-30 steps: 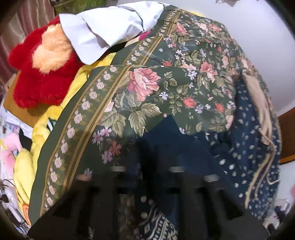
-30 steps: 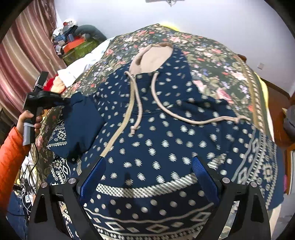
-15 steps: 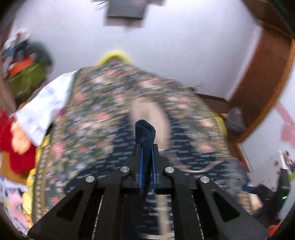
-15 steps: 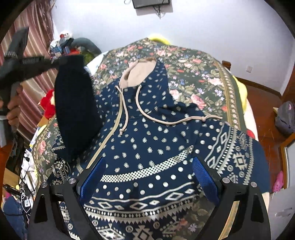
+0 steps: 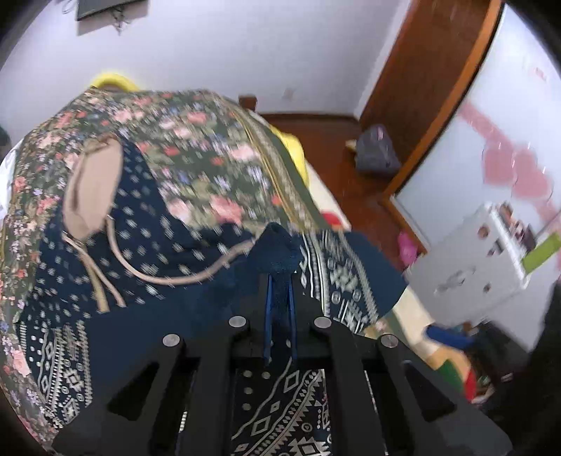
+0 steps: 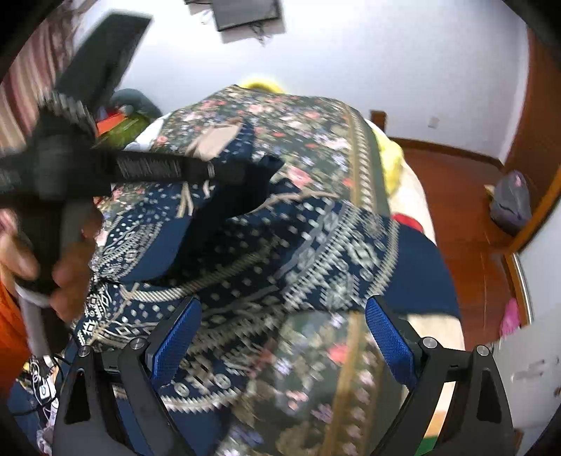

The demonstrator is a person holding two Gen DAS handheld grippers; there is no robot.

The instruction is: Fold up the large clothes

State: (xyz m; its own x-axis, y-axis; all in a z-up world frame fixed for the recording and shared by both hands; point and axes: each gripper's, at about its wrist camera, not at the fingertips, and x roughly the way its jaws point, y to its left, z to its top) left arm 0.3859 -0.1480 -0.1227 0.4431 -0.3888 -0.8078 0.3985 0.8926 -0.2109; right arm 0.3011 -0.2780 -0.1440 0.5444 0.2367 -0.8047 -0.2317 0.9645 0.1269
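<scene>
A navy patterned hoodie (image 5: 168,252) with a beige hood and drawstrings lies spread on a floral bedspread (image 5: 210,168). My left gripper (image 5: 279,280) is shut on the cuff of the hoodie's left sleeve (image 5: 277,245) and holds it up over the chest. In the right wrist view the hoodie (image 6: 298,245) lies ahead, and the left gripper (image 6: 245,172) carries the sleeve (image 6: 224,203) across it. My right gripper (image 6: 280,333) is open and empty above the hem and the bedspread (image 6: 315,368).
The bed's right edge drops to a wooden floor (image 6: 466,217) with a dark bag (image 6: 512,200) by a wooden door frame. A white unit (image 5: 480,256) stands right of the bed. A wall screen (image 6: 245,14) hangs above the headboard end.
The left gripper has lifted the sleeve from the bed's left side and swung it rightward over the hoodie's chest. The right gripper has shifted right and stayed open.
</scene>
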